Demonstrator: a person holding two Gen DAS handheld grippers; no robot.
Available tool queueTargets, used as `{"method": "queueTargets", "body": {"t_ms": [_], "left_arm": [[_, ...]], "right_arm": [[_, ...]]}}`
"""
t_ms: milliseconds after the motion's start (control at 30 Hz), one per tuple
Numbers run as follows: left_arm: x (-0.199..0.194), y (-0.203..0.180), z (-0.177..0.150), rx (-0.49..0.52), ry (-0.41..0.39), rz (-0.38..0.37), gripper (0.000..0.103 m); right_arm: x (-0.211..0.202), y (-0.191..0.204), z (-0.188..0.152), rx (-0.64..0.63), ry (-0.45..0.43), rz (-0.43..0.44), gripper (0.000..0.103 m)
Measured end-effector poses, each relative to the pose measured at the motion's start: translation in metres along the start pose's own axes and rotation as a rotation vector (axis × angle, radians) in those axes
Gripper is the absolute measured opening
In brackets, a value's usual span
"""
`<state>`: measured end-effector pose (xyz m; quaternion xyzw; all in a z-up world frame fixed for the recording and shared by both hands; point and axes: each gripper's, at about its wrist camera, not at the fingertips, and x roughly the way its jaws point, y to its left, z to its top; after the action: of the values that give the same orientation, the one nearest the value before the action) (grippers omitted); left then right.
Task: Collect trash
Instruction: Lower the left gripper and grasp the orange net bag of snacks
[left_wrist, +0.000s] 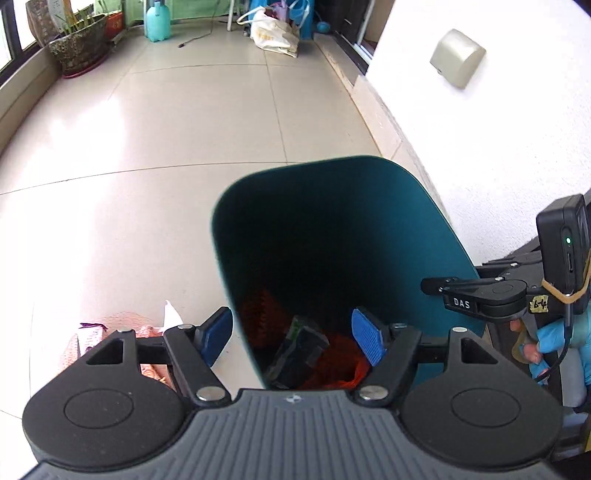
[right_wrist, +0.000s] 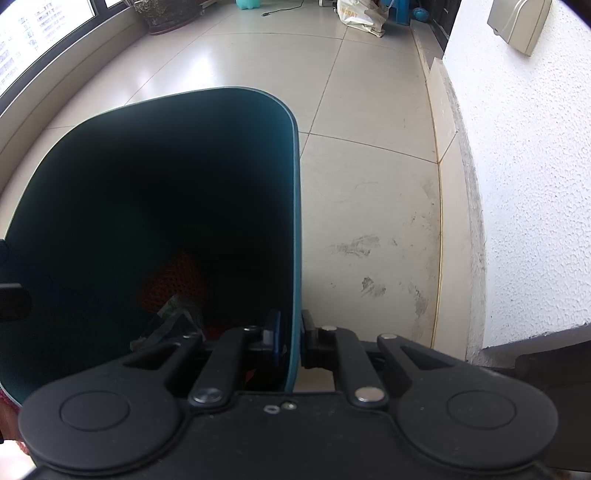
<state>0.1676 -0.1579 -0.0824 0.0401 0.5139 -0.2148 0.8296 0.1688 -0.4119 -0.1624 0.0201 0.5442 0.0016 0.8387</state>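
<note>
The left gripper (left_wrist: 291, 339), ribbed grey body and blue textured pads, points steeply down over the teal bin (left_wrist: 406, 221) with jaws spread wide and nothing between them. Below, in the bin's dark bottom, lie orange mesh netting (left_wrist: 332, 365) and a dark flat packet (left_wrist: 299, 350). More trash (left_wrist: 110, 332), pinkish mesh and white paper, sits on the floor just left of the bin. The right gripper (right_wrist: 290, 339) pinches the bin's thin smooth wall, one pad inside, one outside. Beyond stretch glossy beige floor tiles (left_wrist: 203, 122), a rough white wall (left_wrist: 480, 129) and a glazed planter (left_wrist: 79, 48).
</note>
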Motion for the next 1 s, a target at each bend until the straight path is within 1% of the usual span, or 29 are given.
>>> {"method": "queueTargets", "body": {"t_ms": [100, 133, 233, 300, 400, 500, 567, 633, 733, 833, 900, 1000], "left_arm": [[-0.015, 0.037, 0.004, -0.071, -0.031, 0.051, 0.079], [-0.017, 0.050, 0.004, -0.098, -0.037, 0.069, 0.079], [-0.013, 0.098, 0.003, -0.198, -0.012, 0.119, 0.080], [-0.003, 0.124, -0.002, -0.249, 0.005, 0.167, 0.080], [0.019, 0.166, -0.012, -0.345, 0.084, 0.215, 0.080], [0.048, 0.186, -0.028, -0.394, 0.158, 0.235, 0.080], [0.065, 0.191, -0.039, -0.402, 0.188, 0.254, 0.080], [0.080, 0.189, -0.049, -0.384, 0.220, 0.266, 0.080], [0.108, 0.169, -0.060, -0.312, 0.252, 0.297, 0.080], [0.133, 0.151, -0.066, -0.249, 0.266, 0.329, 0.080], [0.151, 0.146, -0.068, -0.231, 0.288, 0.335, 0.080], [0.176, 0.146, -0.071, -0.224, 0.315, 0.366, 0.080]], "right_arm": [[-0.001, 0.000, 0.000, 0.002, 0.001, 0.000, 0.010], [-0.001, 0.000, 0.000, 0.002, 0.001, 0.001, 0.011], [-0.001, 0.001, 0.000, -0.002, 0.003, -0.001, 0.013], [-0.002, 0.003, 0.001, -0.004, 0.005, -0.005, 0.014], [-0.001, 0.005, 0.001, -0.006, 0.004, -0.010, 0.014], [-0.001, 0.006, 0.001, -0.004, 0.004, -0.013, 0.014], [0.000, 0.006, 0.001, -0.005, 0.005, -0.015, 0.014], [0.000, 0.007, 0.001, -0.007, 0.006, -0.020, 0.014], [0.001, 0.009, 0.001, -0.010, 0.007, -0.022, 0.015], [0.002, 0.011, 0.001, -0.014, 0.008, -0.024, 0.015], [0.003, 0.012, 0.001, -0.016, 0.009, -0.025, 0.015], [0.004, 0.014, 0.001, -0.020, 0.014, -0.026, 0.015]]}}
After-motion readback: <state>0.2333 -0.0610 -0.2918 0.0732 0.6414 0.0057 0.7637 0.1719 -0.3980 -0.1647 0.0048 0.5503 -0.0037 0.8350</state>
